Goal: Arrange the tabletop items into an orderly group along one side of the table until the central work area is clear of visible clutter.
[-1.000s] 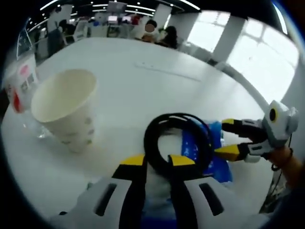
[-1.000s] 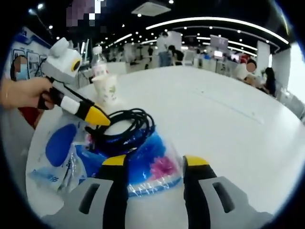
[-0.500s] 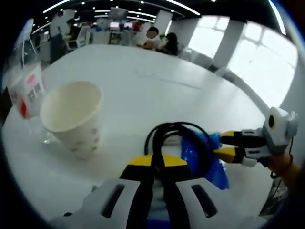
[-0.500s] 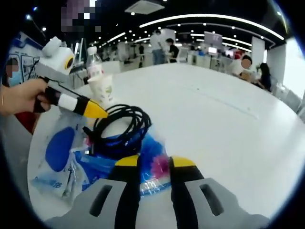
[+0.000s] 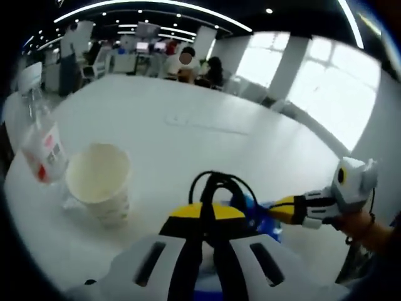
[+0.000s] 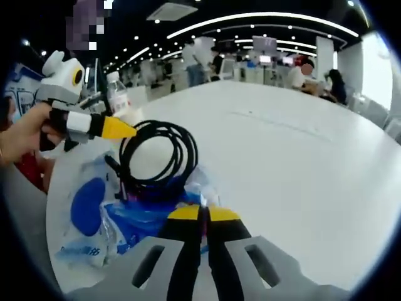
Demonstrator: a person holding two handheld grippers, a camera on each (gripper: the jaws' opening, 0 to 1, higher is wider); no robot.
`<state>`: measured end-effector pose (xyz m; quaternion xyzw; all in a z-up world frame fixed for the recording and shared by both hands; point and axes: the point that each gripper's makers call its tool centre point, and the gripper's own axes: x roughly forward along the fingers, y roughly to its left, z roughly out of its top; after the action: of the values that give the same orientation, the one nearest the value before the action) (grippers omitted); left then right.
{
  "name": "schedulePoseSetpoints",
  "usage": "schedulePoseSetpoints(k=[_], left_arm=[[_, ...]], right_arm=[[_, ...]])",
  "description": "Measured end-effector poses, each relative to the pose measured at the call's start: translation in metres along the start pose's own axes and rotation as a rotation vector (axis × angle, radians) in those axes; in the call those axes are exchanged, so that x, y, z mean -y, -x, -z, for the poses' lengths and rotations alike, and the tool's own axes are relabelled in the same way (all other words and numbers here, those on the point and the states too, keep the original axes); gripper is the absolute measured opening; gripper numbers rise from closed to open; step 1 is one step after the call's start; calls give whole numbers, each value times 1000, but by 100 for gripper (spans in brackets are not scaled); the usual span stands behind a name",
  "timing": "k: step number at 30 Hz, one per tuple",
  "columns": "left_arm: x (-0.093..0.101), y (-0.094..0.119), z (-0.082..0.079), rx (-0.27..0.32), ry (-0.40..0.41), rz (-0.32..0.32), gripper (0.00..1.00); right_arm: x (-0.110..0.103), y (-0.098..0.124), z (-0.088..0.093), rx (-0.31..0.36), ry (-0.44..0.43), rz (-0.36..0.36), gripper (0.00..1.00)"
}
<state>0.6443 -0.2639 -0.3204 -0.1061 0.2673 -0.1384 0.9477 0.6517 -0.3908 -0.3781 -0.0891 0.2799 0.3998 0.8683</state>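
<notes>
My left gripper (image 5: 208, 210) is shut on a black cable coil (image 5: 216, 185) and holds it up on edge over a blue plastic bag (image 5: 258, 216). In the right gripper view the coil (image 6: 158, 157) stands as a ring, with the left gripper (image 6: 119, 128) pinching its upper left side. My right gripper (image 6: 202, 213) is shut on the near edge of the blue plastic bag (image 6: 135, 213), and it also enters the left gripper view from the right (image 5: 279, 209). A white paper cup (image 5: 100, 188) stands upright to the left, beside a clear water bottle (image 5: 42, 147).
The white table (image 5: 188, 119) stretches far ahead, with its near edge (image 6: 50, 207) close to the bag. The bottle (image 6: 116, 94) stands behind the left gripper. A hand (image 6: 25, 135) grips the left tool. People and desks fill the background.
Both grippers went from open to shut, the left on the cable coil and the right on the bag. The coil has risen off the bag and stands more upright.
</notes>
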Motion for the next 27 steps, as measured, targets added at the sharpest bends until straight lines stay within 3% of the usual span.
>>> schedulePoseSetpoints(k=[2, 6, 11, 20, 27], left_arm=[[5, 3, -3, -8, -31, 2, 0], [14, 9, -16, 23, -45, 29, 0], [25, 18, -31, 55, -127, 54, 0], [32, 39, -43, 80, -124, 85, 0], [41, 54, -44, 78, -98, 115, 0]], right_arm=[[0, 4, 0, -3, -45, 5, 2], [0, 11, 0, 0, -107, 9, 1], [6, 25, -7, 29, -192, 22, 1], [33, 50, -7, 50, -318, 126, 1], [49, 66, -12, 80, -335, 183, 1]])
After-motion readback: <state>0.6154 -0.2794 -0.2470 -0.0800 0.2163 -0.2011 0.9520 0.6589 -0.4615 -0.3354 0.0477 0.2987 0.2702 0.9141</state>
